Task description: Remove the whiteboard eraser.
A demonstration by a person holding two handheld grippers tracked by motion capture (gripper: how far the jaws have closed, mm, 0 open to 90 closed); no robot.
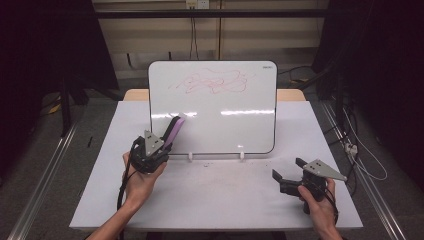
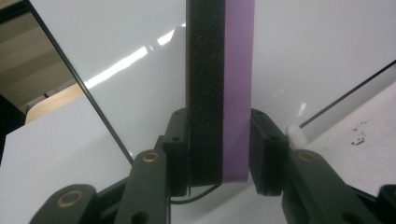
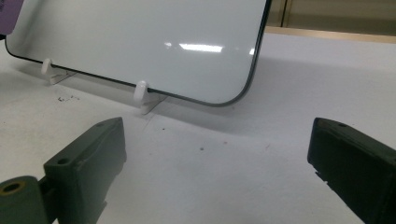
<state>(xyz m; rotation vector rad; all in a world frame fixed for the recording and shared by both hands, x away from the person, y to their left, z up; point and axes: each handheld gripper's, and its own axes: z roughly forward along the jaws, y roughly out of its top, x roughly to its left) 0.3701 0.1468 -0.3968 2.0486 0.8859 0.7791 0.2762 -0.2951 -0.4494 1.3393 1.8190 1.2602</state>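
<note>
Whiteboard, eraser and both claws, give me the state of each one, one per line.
Whiteboard: propped upright on its white clips, red scribble near the top not yet wiped.
Eraser: clamped in the left claw, purple back and black felt on edge, at the board's lower left.
Left claw: shut on the eraser.
Right claw: open, empty, over the table.

There is one whiteboard [image 1: 220, 107] standing on one white table [image 1: 210, 200]. Two small white feet [image 1: 241, 156] hold the board at its lower edge. There is one eraser [image 1: 174, 130], purple with a black felt side. There are two grippers, one left gripper [image 1: 167, 137] and one right gripper [image 1: 287, 169], and two hands.
</note>
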